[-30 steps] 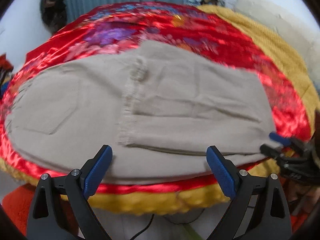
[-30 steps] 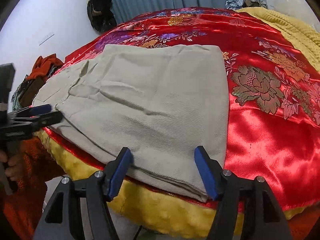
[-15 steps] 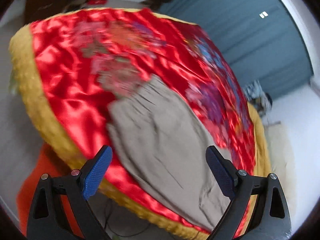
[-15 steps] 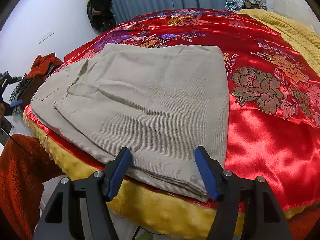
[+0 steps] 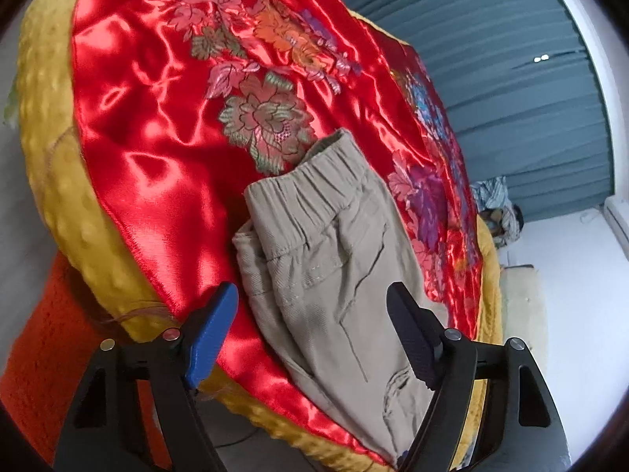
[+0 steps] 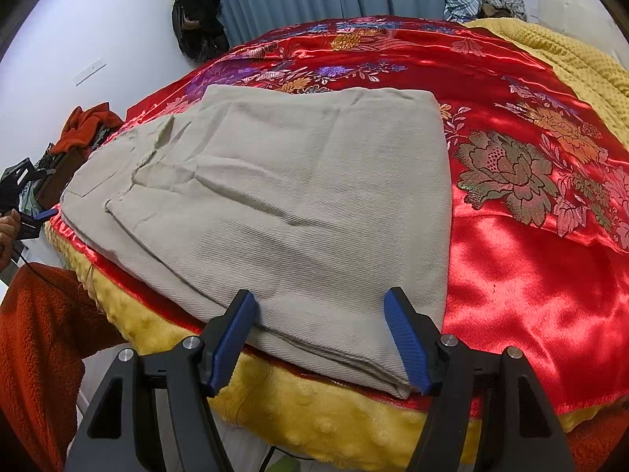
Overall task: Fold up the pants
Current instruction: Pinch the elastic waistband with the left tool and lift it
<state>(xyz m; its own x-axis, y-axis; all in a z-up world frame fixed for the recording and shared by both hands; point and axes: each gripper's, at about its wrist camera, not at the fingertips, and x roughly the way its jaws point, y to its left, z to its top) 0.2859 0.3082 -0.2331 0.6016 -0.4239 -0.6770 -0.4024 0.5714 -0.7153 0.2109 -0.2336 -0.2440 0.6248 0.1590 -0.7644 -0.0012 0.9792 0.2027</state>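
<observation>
Since the earlier frame, the left tongs point(image 5: 312, 314) have swung along the bed's near edge to the waistband end of the pants point(image 5: 334, 259) and rolled over; the right tongs point(image 6: 320, 330) have not shifted. Left tongs: spread, jaws closing, waistband corner between them, pads not pressing. Right tongs: spread astride the folded corner at the near edge, gripping nothing. Pants lie folded on the red satin cover point(image 6: 530, 259), along the near edge above the yellow blanket point(image 6: 314, 421). Open cover remains beyond both ends.
</observation>
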